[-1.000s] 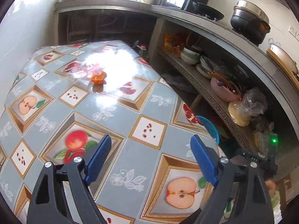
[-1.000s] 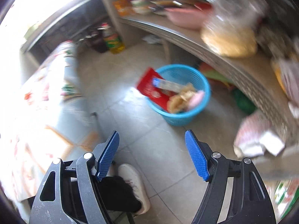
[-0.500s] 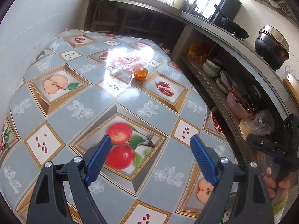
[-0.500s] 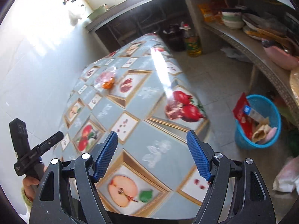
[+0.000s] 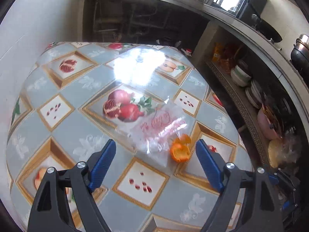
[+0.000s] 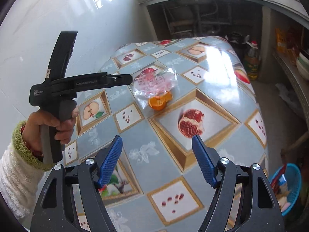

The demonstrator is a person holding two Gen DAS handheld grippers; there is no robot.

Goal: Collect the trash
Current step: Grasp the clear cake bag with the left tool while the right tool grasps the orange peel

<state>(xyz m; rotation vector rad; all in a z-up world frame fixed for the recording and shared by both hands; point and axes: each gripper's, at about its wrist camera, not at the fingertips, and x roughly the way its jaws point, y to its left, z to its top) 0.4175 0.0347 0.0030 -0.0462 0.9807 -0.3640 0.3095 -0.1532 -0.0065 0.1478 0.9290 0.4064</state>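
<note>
Both grippers now face the table [image 5: 63, 96]; jaws wide, empty; orange peel [image 5: 180, 150] half under clear bag [image 5: 156, 129].

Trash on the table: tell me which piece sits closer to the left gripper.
The orange peel, just ahead of the open left gripper. The clear plastic bag with red print reaches further away behind it.

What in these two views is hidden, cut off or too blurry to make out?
- Bag, left wrist view: print blurred, unreadable.
- Basket, right wrist view: cut off by the right tool's arm and the frame edge; contents unclear.
- Peel, both views: underside hidden.
- Under-counter space, both views: too dark.
</note>
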